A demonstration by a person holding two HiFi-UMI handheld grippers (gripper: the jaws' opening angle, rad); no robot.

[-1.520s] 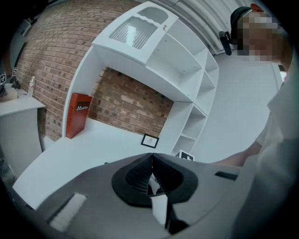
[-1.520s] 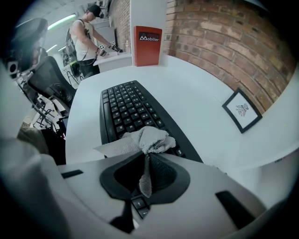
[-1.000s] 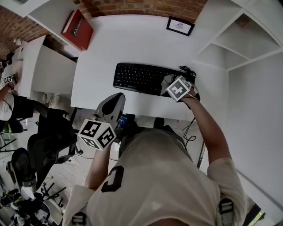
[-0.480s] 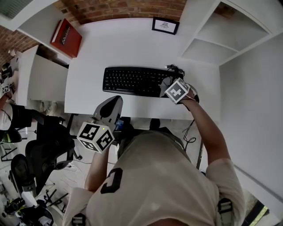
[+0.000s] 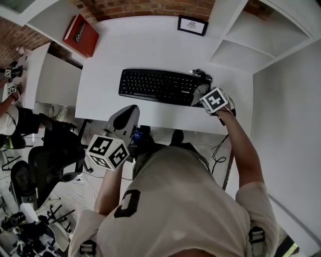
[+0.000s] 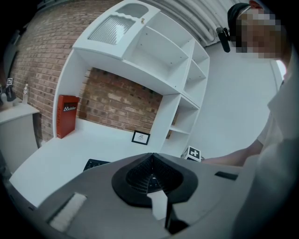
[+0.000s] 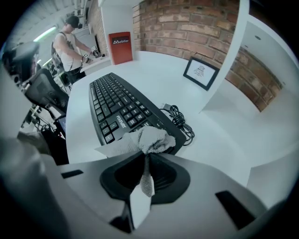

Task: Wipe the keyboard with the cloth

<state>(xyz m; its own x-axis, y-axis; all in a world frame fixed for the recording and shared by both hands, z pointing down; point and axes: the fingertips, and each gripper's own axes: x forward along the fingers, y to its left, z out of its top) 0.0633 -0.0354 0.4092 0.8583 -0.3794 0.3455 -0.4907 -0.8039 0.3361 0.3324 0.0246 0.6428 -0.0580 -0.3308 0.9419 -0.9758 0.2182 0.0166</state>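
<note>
Office workspace, white desk [image 5: 150, 45] with black keyboard [image 5: 158, 86], built-in shelves [image 5: 241, 52], brick wall [image 5: 150, 7], swivel chairs [image 5: 52, 160]

A black full-size keyboard [image 5: 158, 86] is lying flat on the white desk [image 5: 145, 45], its key side facing up and its long edge running roughly along the desk's near edge. Its black cable [image 7: 180, 119] is sitting bundled in a coil just beside its far right corner. A pale, crumpled cloth [image 7: 145, 139] is hanging pinched between the closed jaws of the right tool [image 7: 145, 163]. It is bunching out ahead of them and pressing against the keyboard's right end, with one flatter flap spreading leftward over the near edge.
</note>
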